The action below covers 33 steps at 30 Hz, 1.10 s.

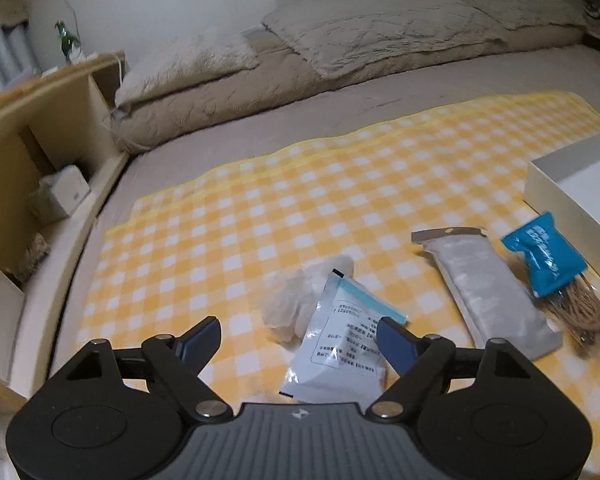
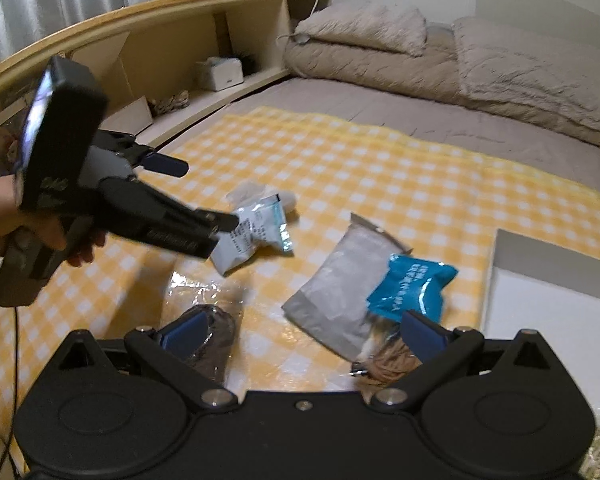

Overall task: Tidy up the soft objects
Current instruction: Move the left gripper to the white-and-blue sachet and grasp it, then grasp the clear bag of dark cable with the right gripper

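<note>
Left gripper (image 1: 298, 338): we hold it open astride the white pouch (image 1: 334, 354).
Pouch axis: runs along the fingers.
Right gripper (image 2: 300, 332): open, farther off.

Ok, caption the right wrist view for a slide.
Left gripper open at a white pouch on a checked cloth; right gripper open above a grey pouch.
</note>
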Each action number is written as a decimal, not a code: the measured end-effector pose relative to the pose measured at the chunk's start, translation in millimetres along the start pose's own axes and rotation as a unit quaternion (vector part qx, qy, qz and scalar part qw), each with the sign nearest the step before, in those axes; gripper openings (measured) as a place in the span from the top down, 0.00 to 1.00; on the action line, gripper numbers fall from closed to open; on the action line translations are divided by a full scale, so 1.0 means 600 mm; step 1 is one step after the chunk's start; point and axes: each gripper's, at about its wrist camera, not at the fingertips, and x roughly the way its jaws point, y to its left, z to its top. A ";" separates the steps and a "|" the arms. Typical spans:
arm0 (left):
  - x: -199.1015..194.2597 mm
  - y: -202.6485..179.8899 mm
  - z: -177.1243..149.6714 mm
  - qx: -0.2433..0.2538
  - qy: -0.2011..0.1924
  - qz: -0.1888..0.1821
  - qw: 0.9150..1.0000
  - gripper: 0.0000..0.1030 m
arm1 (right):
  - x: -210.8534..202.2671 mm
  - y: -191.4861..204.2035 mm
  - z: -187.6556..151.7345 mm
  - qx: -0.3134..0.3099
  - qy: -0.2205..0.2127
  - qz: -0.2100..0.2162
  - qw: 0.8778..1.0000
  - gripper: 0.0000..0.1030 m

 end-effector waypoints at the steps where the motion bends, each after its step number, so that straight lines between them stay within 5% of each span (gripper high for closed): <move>1: 0.007 0.001 0.000 0.003 0.001 -0.002 1.000 0.18 | 0.004 -0.001 0.000 0.000 0.003 0.002 1.000 0.00; 11: 0.064 -0.026 -0.017 0.061 0.035 0.012 0.997 0.18 | 0.039 -0.012 -0.009 0.007 0.037 0.016 0.999 0.00; 13: 0.064 -0.023 -0.018 0.051 0.031 0.007 0.998 0.18 | 0.042 -0.012 -0.010 0.008 0.041 0.020 0.999 0.00; 17: 0.063 -0.019 -0.015 0.019 0.035 -0.016 0.999 0.35 | 0.049 -0.007 -0.012 0.006 0.049 0.036 0.998 0.00; 24: 0.066 -0.033 -0.017 -0.002 0.047 -0.035 0.998 0.35 | 0.063 0.020 -0.027 -0.011 0.067 0.070 0.995 0.00; 33: 0.067 -0.028 -0.014 -0.030 0.078 -0.039 0.996 0.48 | 0.082 0.059 -0.043 -0.031 0.097 0.120 0.988 0.00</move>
